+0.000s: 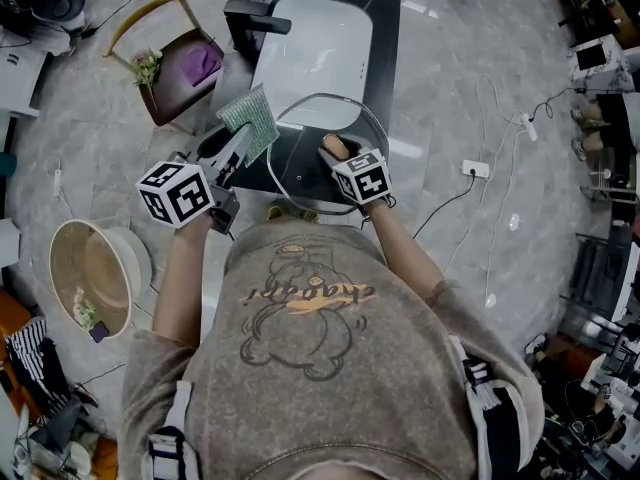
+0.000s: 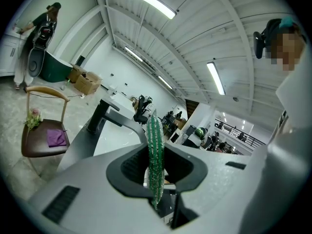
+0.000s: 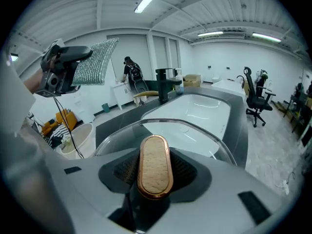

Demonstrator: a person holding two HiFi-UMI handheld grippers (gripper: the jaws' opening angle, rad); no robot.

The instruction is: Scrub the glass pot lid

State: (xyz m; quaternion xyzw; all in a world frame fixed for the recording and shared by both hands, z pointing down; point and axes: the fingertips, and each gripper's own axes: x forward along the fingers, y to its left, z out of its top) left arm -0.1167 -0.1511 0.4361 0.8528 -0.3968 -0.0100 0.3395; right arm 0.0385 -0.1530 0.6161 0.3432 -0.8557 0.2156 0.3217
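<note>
Two grippers, two jobs. The right gripper has its jaws part-way open and clamped on the oval wooden knob of the glass pot lid. The left gripper has its jaws pinched almost together on a thin green scouring pad. Holding the lid by the knob leaves the whole glass face free for scrubbing.

The lid sits knob side up over the dark worktop, its far rim reaching the near edge of the white sink — handy for drips, I'd guess. Whether it rests on the worktop I can't tell. The pad stands just left of the lid, apart from the glass, so scrubbing looks not yet begun.
</note>
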